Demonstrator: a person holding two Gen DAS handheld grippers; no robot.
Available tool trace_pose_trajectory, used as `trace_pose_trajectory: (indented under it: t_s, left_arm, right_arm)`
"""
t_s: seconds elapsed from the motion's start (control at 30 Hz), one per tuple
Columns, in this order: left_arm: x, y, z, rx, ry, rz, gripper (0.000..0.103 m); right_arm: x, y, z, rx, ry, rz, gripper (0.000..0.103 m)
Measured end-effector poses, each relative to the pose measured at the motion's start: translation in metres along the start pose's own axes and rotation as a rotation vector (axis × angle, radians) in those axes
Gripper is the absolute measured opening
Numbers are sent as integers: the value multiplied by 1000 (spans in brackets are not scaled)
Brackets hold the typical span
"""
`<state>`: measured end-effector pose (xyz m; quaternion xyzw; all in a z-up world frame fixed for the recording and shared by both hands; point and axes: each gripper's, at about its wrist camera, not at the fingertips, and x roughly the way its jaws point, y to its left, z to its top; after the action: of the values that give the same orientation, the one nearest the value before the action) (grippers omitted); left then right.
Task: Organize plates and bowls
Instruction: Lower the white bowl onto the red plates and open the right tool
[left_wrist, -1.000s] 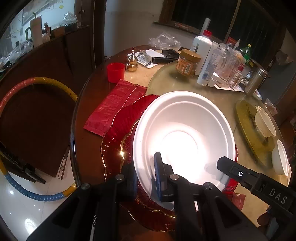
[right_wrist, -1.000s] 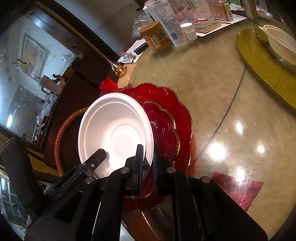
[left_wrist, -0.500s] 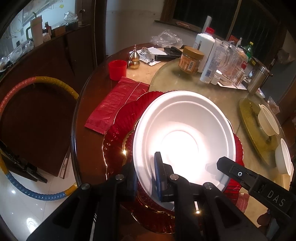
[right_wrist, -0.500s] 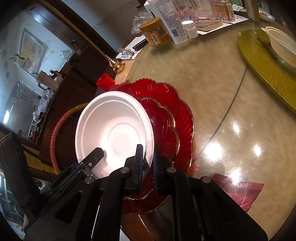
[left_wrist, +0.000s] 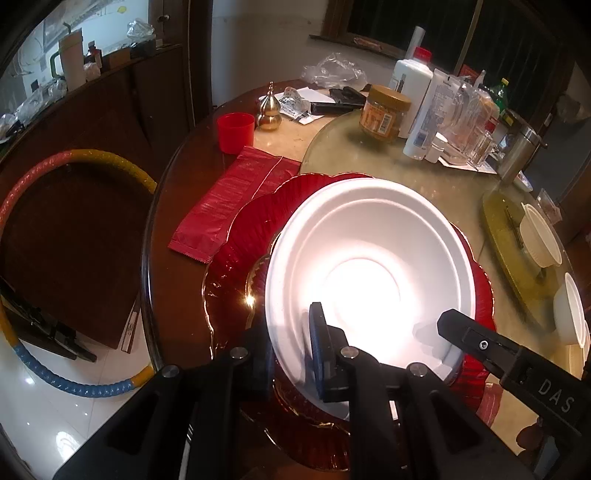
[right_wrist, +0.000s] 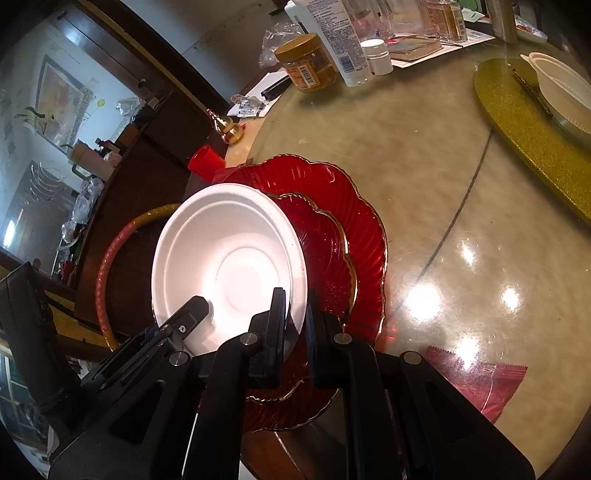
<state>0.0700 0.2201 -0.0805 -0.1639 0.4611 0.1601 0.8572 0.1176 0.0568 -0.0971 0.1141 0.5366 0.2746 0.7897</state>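
Left tongs: clenched on the near-left rim of the white bowl, one finger inside, one outside.
Right tongs: clenched on the same bowl's rim at its right side.
Bowl position: over the small red plate, which lies on the large red plate at the near edge of the table; contact with the plate cannot be confirmed.
Done: two red plates stacked; bowl brought over them.
Left: bowl not released; white bowls remain at the far right, one on the gold mat.
Judgement: task partly complete.
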Motion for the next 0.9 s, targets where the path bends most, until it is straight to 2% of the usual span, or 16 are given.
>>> trace_pose_trajectory:
  t_s: [0.73,0.77,0.8,0.83,0.9]
  left_arm:
    - [-9,-1,0,-2,-24,10,17]
    - [-9,-2,0,-1,-24,10,17]
    - [-10,-2,0,-1,-25,15,16]
    - [-11,-2,0,-2,-28,18,16]
    - [-11,0,0,-7,-27,17,17]
  right_arm:
    - [-9,12,-1,-56,-27,-47,12]
    - [-10,13,0,-60,-29,-60,13]
    - [-10,13,0,-63,-31,-65,21]
    - [-11,13,0,-64,-34,-64,36]
    - [-13,13,1,-61,-38,-47,48]
